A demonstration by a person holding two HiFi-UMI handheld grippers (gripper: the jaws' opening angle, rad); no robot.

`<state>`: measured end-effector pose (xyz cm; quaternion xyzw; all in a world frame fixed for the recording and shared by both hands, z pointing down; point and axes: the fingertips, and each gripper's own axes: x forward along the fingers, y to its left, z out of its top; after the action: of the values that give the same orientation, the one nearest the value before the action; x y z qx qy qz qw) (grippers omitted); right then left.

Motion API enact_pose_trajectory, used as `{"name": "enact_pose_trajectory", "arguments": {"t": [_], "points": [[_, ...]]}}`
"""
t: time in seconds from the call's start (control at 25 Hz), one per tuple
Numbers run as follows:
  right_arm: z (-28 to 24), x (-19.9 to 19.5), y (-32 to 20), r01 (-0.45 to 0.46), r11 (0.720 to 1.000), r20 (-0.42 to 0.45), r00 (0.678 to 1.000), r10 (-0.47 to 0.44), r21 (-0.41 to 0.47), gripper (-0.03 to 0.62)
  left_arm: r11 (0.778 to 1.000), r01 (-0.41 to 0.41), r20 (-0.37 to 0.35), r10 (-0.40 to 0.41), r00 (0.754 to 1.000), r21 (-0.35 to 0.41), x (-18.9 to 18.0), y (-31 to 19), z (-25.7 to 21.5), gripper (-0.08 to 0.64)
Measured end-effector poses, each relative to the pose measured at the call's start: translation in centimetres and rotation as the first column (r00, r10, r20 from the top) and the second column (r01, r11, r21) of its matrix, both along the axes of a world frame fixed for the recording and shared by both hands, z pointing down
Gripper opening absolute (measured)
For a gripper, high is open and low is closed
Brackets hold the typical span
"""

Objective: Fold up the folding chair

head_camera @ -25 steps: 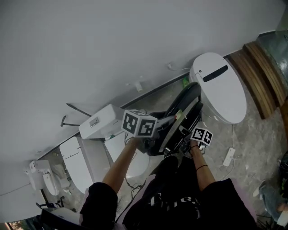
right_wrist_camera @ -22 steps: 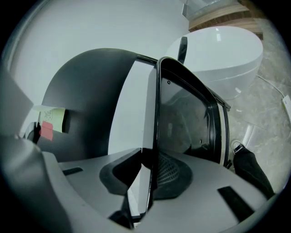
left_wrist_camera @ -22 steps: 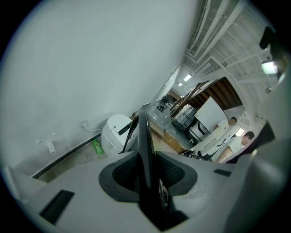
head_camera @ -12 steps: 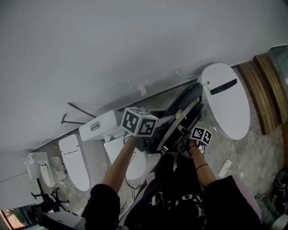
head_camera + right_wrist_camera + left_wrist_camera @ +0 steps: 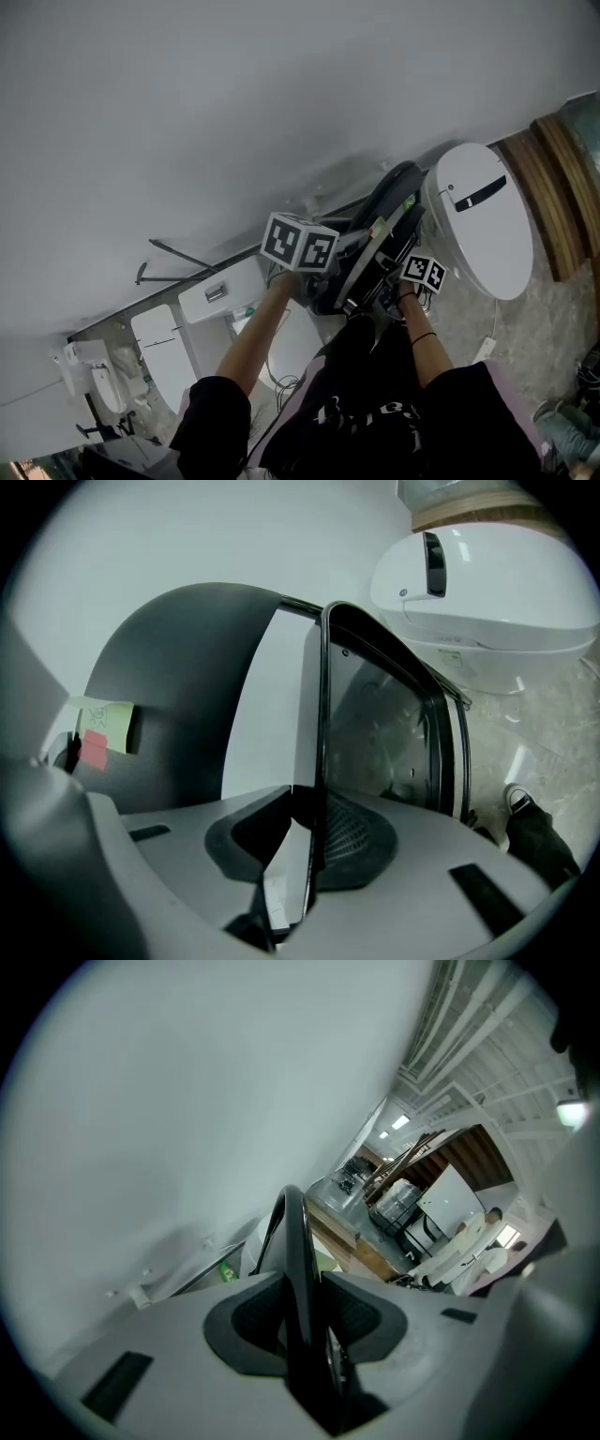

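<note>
The black folding chair [image 5: 380, 225] is folded flat and hangs off the floor between my two grippers, in front of the person's body. In the head view my left gripper [image 5: 330, 274], under its marker cube, grips the chair's left side. My right gripper [image 5: 392, 286] grips its right side. In the left gripper view the left gripper [image 5: 302, 1321] has its pads pressed on a thin black edge of the chair [image 5: 292, 1232]. In the right gripper view the right gripper [image 5: 314, 841] is shut on the chair's slim black frame [image 5: 323, 714], beside the grey shell [image 5: 178, 686].
A large white toilet [image 5: 483, 220] lies just right of the chair, against the white wall. More white toilets [image 5: 225, 292] line the wall to the left. A wooden step [image 5: 561, 178] is at far right. Cables trail on the stone floor. A yellow note [image 5: 103, 726] sticks to the chair.
Both grippers and the chair have moved together towards the wall, keeping their grip. The toilets have shifted in the head view as the person walks.
</note>
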<state>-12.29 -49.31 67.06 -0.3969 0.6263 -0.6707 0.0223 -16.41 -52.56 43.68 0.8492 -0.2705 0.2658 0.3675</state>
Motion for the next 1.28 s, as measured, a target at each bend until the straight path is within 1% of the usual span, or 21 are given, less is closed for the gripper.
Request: {"name": "enact_pose_trajectory", "arguments": {"t": [0.08, 0.24, 0.4, 0.52, 0.72, 0.84, 0.96, 1.12, 1.28], "points": [[0.0, -1.0, -1.5, -0.009, 1.0, 0.002, 1.0, 0.009, -0.002, 0.08, 1.0, -0.005, 0.021, 0.005, 1.0, 0.003, -0.9, -1.6, 0.0, 0.115], [-0.2, -2.4, -4.1, -0.014, 1.0, 0.01, 1.0, 0.014, -0.005, 0.08, 1.0, -0.008, 0.027, 0.009, 1.0, -0.017, -2.3, -4.2, 0.2, 0.115], [-0.1, -3.6, -7.0, 0.002, 1.0, 0.031, 1.0, -0.001, -0.011, 0.08, 1.0, 0.013, 0.075, -0.014, 0.997, 0.005, -3.8, -7.7, 0.3, 0.115], [0.2, -4.0, -8.8, 0.016, 1.0, 0.046, 0.999, -0.015, -0.023, 0.08, 1.0, 0.016, 0.104, -0.017, 0.994, 0.013, -4.0, -9.7, 0.7, 0.115], [0.1, -4.7, -11.7, 0.04, 0.999, 0.056, 0.998, -0.038, -0.032, 0.08, 0.999, 0.033, 0.119, -0.034, 0.992, 0.007, -4.6, -12.5, 0.5, 0.115], [0.0, -5.6, -13.4, 0.036, 0.999, 0.05, 0.998, -0.034, -0.038, 0.08, 0.999, 0.036, 0.116, -0.037, 0.993, 0.007, -5.5, -14.2, 0.4, 0.115], [-0.1, -6.7, -15.1, 0.009, 0.999, 0.047, 0.999, -0.007, -0.042, 0.08, 1.0, 0.011, 0.127, -0.011, 0.992, 0.004, -6.5, -16.1, 0.3, 0.115], [0.0, -7.6, -17.0, -0.046, 0.998, 0.049, 0.998, 0.049, -0.049, 0.08, 0.998, -0.053, 0.121, 0.056, 0.991, -0.025, -7.0, -17.8, 0.9, 0.115], [0.1, -8.1, -19.0, -0.082, 0.995, 0.057, 0.995, 0.085, -0.052, 0.08, 0.996, -0.091, 0.156, 0.092, 0.983, -0.012, -7.1, -19.9, 1.1, 0.115]]}}
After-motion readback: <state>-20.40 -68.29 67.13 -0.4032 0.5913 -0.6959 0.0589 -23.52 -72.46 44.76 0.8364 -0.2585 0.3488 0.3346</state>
